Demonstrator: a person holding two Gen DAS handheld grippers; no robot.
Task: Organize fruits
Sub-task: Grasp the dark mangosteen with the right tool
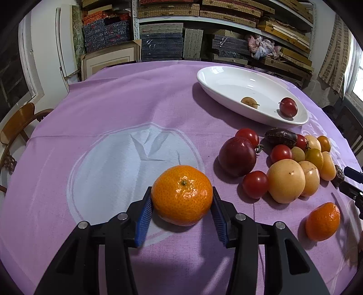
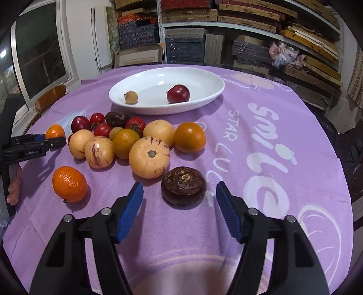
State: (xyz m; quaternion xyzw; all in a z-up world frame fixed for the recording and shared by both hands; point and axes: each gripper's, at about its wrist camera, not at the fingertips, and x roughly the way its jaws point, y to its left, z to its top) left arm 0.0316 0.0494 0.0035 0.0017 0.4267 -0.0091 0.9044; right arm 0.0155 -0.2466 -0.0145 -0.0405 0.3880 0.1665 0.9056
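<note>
My left gripper [image 1: 181,197] is shut on a mandarin [image 1: 182,194], its blue pads against both sides, just above the purple cloth; it also shows in the right wrist view [image 2: 54,131]. My right gripper [image 2: 179,192] is open around a dark brown water chestnut [image 2: 183,185] that lies on the cloth between the fingers, touching neither. A white oval plate [image 1: 217,77] holds a red plum [image 1: 288,107] and a small tan longan [image 1: 249,102]. A pile of fruit [image 2: 149,156] lies in front of the plate. A second mandarin [image 2: 69,183] lies apart at the left.
The round table [image 2: 295,127] has a purple cloth with white print. A wooden chair [image 1: 20,122] stands at the left edge. Shelves of stacked boxes [image 1: 204,13] fill the back wall. A hand [image 2: 13,183] shows at the far left.
</note>
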